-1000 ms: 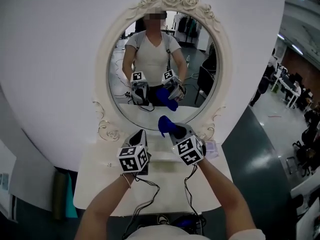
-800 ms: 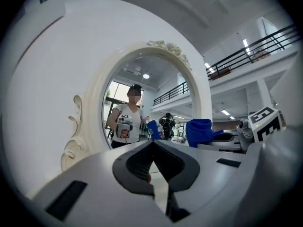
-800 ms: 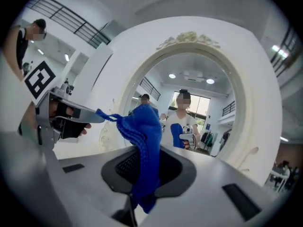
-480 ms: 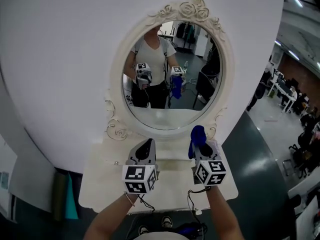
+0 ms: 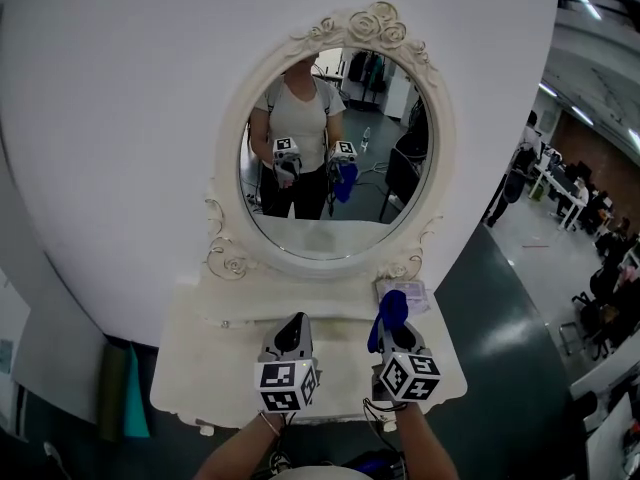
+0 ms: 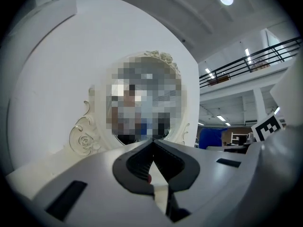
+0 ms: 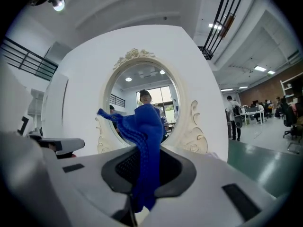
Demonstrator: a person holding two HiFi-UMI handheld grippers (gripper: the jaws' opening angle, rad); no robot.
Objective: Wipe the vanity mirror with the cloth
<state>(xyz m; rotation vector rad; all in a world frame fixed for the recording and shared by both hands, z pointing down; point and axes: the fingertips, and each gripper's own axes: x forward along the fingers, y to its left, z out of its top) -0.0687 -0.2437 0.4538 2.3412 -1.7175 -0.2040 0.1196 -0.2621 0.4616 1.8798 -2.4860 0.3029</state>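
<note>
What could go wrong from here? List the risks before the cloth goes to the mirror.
1. The blue cloth is pinched only as a narrow bunch in the right tongs, so rubbing might pull it loose.
2. The cloth stands up rather than covering the tips, so hard plastic could meet the mirror glass or its carved frame.

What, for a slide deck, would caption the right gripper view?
Right tongs shut on the blue cloth, facing the ornate white-framed oval vanity mirror.
</note>
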